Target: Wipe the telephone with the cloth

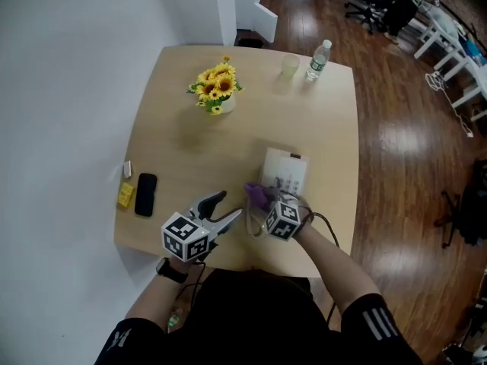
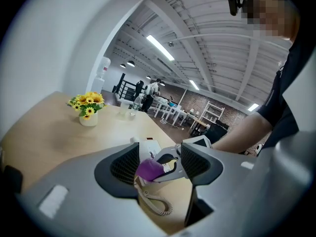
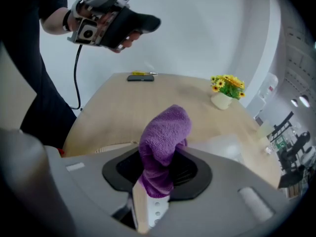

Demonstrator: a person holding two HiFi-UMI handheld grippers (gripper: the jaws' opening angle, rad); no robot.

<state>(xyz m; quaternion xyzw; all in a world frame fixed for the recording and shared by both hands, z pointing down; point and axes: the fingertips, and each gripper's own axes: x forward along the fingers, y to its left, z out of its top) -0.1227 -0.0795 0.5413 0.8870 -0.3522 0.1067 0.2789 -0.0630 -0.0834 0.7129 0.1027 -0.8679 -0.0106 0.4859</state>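
Observation:
A white telephone (image 1: 285, 172) lies on the wooden table (image 1: 183, 150), near its front edge. My right gripper (image 1: 262, 200) is shut on a purple cloth (image 1: 256, 194) at the telephone's near left corner. The right gripper view has the cloth (image 3: 165, 142) bunched upright between the jaws of that gripper (image 3: 160, 174), and a white part with small holes (image 3: 154, 210) shows under it. My left gripper (image 1: 230, 204) is held open just left of the cloth, holding nothing. Past its jaws in the left gripper view are the cloth (image 2: 148, 169), the telephone (image 2: 150, 147) and its coiled cord (image 2: 157, 205).
A pot of sunflowers (image 1: 217, 90) stands at the back of the table, with a cup (image 1: 290, 67) and a water bottle (image 1: 319, 59) at the back right. A black mobile phone (image 1: 145, 194) and a yellow item (image 1: 125, 195) lie at the left edge.

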